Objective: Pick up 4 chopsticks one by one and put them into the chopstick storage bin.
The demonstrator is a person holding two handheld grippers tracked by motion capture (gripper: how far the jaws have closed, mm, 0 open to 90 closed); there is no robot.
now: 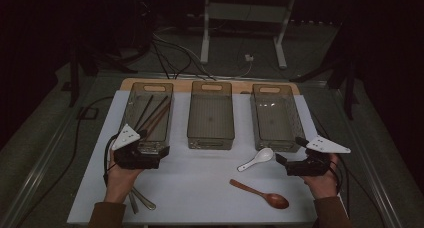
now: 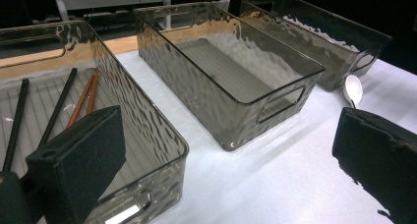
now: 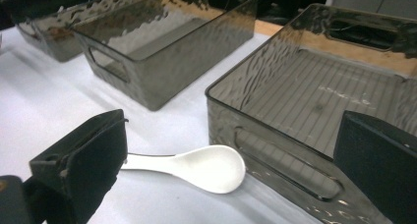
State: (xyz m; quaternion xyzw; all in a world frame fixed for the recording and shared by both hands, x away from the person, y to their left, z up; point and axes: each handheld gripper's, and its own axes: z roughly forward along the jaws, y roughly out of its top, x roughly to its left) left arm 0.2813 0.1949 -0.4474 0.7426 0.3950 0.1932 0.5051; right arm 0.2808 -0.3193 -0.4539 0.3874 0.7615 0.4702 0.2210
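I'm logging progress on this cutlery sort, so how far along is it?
Done: chopsticks lie in the left bin. In hand: nothing; the right gripper is open beside the white spoon, and the left gripper is open at the left bin's near end. Left: the white spoon, the wooden spoon and metal utensils remain on the table; the middle bin and right bin look empty.

Brown sleeves, black jaws, grey plates

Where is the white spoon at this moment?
In the high view the white spoon lies on the table, right of centre, just in front of the right-hand bin, between that bin and the wooden spoon, with the open right gripper beside it.
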